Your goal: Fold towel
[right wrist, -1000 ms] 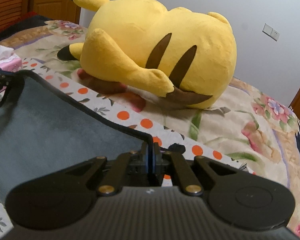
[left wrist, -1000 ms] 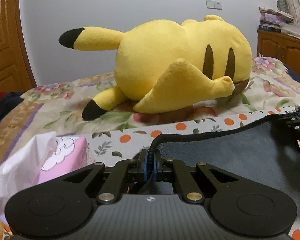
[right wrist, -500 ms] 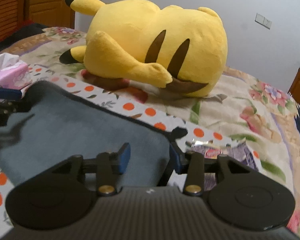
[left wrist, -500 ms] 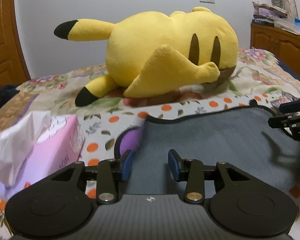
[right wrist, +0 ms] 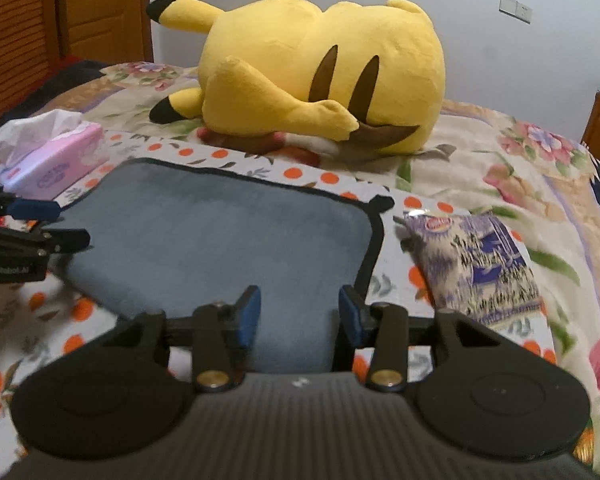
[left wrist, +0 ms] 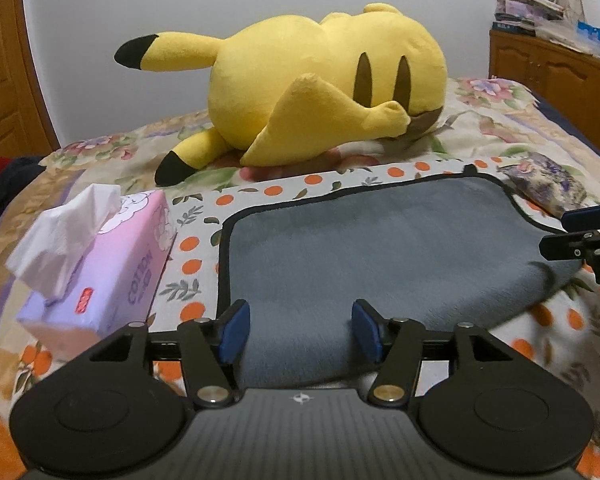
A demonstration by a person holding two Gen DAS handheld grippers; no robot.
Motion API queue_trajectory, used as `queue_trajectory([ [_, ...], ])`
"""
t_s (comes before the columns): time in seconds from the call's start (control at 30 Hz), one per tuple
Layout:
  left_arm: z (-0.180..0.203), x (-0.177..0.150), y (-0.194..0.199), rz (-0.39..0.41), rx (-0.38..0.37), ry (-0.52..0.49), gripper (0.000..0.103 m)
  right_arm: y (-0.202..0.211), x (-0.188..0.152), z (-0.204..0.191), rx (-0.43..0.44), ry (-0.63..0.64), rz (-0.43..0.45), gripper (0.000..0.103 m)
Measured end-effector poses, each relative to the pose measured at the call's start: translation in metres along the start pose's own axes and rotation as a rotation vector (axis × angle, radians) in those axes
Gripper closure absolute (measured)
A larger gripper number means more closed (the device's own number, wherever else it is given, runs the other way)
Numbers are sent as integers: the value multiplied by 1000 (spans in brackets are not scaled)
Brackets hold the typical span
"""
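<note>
A grey towel point(left wrist: 372, 248) with a black hem lies folded over on the patterned bed cover; it also shows in the right wrist view point(right wrist: 220, 240). My left gripper point(left wrist: 300, 334) is open and empty, hovering over the towel's near left part. My right gripper point(right wrist: 298, 314) is open and empty over the towel's near right part. Each gripper shows at the edge of the other's view: the right one point(left wrist: 580, 236) and the left one point(right wrist: 32, 228).
A big yellow plush toy point(left wrist: 320, 84) lies behind the towel. A pink tissue box point(left wrist: 100, 264) stands to the towel's left. A purple snack bag point(right wrist: 476, 256) lies to its right. A wooden cabinet point(left wrist: 556, 68) stands at the far right.
Both grippers held the towel's far edge shut a second ago. They let it go, opened and pulled back toward me; the towel now lies flat, folded.
</note>
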State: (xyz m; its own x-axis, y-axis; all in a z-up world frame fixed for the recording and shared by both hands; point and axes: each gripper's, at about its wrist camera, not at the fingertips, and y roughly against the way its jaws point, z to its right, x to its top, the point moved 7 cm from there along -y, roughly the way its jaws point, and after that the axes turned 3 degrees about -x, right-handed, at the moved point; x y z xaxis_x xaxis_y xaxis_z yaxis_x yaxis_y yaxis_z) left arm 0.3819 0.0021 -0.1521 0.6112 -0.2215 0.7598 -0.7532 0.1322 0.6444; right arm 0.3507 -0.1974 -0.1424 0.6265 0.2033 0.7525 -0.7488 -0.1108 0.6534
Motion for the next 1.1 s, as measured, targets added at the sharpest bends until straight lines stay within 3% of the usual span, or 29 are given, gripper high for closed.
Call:
queue_trajectory([
  [0.27, 11, -3, 48, 19, -9, 7, 27, 45, 1, -3, -2, -3, 22, 57],
  [0.87, 26, -16, 158, 53, -4, 10, 11, 158, 3, -6, -5, -26, 105, 48],
  [1.1, 32, -20, 205, 69, -6, 20, 8, 199, 0, -9, -2, -58, 132, 34],
])
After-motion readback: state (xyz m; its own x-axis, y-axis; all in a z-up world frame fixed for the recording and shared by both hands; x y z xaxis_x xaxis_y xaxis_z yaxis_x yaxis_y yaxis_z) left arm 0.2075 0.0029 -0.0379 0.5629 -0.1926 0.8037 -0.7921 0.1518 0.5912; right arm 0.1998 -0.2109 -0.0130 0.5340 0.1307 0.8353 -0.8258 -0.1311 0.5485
